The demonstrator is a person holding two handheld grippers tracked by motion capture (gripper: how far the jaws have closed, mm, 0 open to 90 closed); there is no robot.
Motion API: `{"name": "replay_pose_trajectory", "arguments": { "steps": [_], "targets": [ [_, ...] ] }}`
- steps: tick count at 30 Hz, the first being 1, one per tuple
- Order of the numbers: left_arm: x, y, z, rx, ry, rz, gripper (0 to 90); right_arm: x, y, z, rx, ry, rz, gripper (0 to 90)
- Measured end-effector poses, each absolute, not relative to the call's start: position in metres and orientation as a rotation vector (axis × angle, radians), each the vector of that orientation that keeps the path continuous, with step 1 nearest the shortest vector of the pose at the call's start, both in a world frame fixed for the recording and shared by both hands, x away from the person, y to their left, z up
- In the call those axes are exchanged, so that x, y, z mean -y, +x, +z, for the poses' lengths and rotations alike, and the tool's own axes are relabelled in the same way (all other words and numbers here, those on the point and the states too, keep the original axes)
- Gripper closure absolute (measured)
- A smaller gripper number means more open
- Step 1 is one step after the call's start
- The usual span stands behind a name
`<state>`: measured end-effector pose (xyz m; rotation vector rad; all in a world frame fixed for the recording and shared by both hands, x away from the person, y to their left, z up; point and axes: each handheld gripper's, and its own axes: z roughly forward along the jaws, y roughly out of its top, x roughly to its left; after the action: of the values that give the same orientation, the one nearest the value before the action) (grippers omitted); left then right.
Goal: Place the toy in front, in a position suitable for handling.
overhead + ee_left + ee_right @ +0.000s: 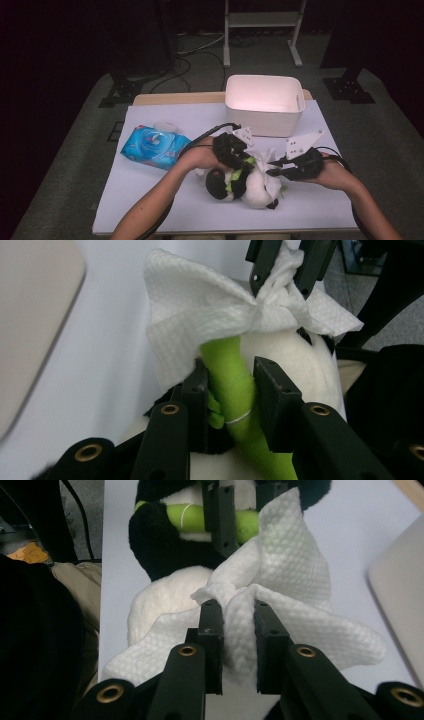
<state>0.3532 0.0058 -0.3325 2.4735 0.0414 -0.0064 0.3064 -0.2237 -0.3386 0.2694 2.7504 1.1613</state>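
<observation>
Table: a white-topped table (150, 200) carries everything; the person's forearms come in over its near edge.
Bin: an empty white bin (265, 102) stands at the far edge, right of centre, well apart from the work.
Wipes pack: a blue pack of wet wipes (150, 147) lies toward the left edge, likely where the wipe came from.
Panda toy: a black-and-white plush panda (245, 185) lies on its side near the middle of the near edge, close to the person so both tongs reach it.
Green stalk: a bright green plush stalk (235, 385) runs along the panda's front.
Wipe: a white textured wipe (295, 580) is bunched over the panda's white body, apparently to clean it.
Left gripper: the left gripper (235, 150) has its jaws narrowed onto the green stalk, pads touching it, seemingly steadying the toy.
Right gripper: the right gripper (272, 169) pinches a gathered fold of the wipe between nearly closed jaws, holding it against the toy.
</observation>
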Motion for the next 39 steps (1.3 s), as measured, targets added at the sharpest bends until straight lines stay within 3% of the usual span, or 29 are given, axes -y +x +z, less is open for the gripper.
{"name": "replay_pose_trajectory", "arguments": {
  "steps": [9,26,39],
  "targets": [
    [-0.025,0.349,-0.34,-0.079,2.439,-0.036,65.4,0.206,0.31,-0.35,-2.787,0.259,1.181,76.8],
    [-0.047,0.343,-0.331,-0.095,2.409,-0.023,59.4,0.218,0.303,-0.356,-2.8,0.302,1.188,77.4],
    [-0.091,0.34,-0.352,-0.195,2.393,-0.017,56.2,0.23,0.301,-0.361,-2.819,0.345,1.151,77.4]
  ]
}}
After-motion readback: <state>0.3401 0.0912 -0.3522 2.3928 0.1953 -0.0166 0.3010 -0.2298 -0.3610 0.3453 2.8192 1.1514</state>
